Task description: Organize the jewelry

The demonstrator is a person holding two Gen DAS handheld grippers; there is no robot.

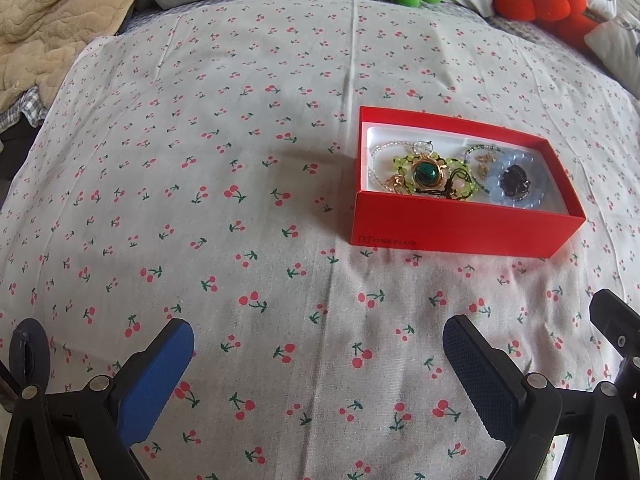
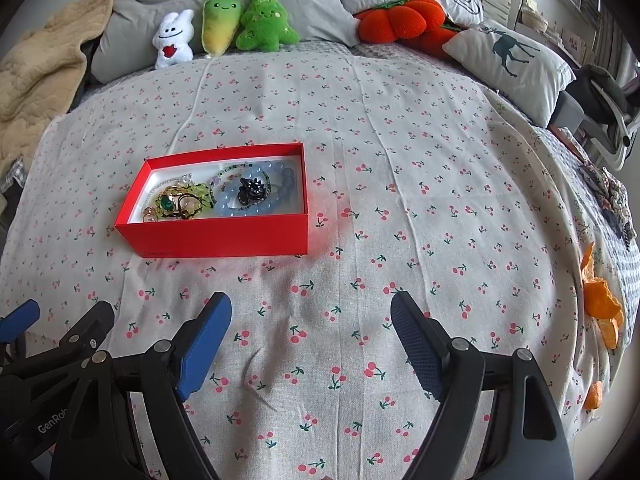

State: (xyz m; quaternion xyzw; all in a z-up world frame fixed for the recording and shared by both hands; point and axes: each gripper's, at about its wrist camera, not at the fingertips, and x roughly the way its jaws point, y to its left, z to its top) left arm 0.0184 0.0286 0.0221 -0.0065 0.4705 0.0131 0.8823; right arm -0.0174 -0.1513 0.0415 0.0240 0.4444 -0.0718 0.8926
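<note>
A red box point(image 1: 460, 232) point(image 2: 216, 238) sits on the cherry-print cloth point(image 1: 240, 200) point(image 2: 420, 200). Inside lie a green-stone pendant point(image 1: 425, 173) point(image 2: 165, 201), a yellow-green bead bracelet point(image 1: 456, 168) point(image 2: 198, 192), a pale blue bead bracelet point(image 1: 496, 190) point(image 2: 228, 206) and a dark hair claw point(image 1: 516, 184) point(image 2: 251, 192). My left gripper point(image 1: 318, 344) is open and empty, near the cloth's front, left of the box. My right gripper point(image 2: 310, 320) is open and empty, in front of the box and to its right. The left gripper's arm shows at the lower left of the right wrist view point(image 2: 52, 344).
Plush toys point(image 2: 224, 26) line the back of the bed, with a red-orange cushion point(image 2: 400, 20), a deer pillow point(image 2: 512, 60) and a beige blanket point(image 2: 36, 76). Orange peel pieces point(image 2: 604, 308) lie at the right edge. A chair point(image 2: 608, 120) stands beyond the bed.
</note>
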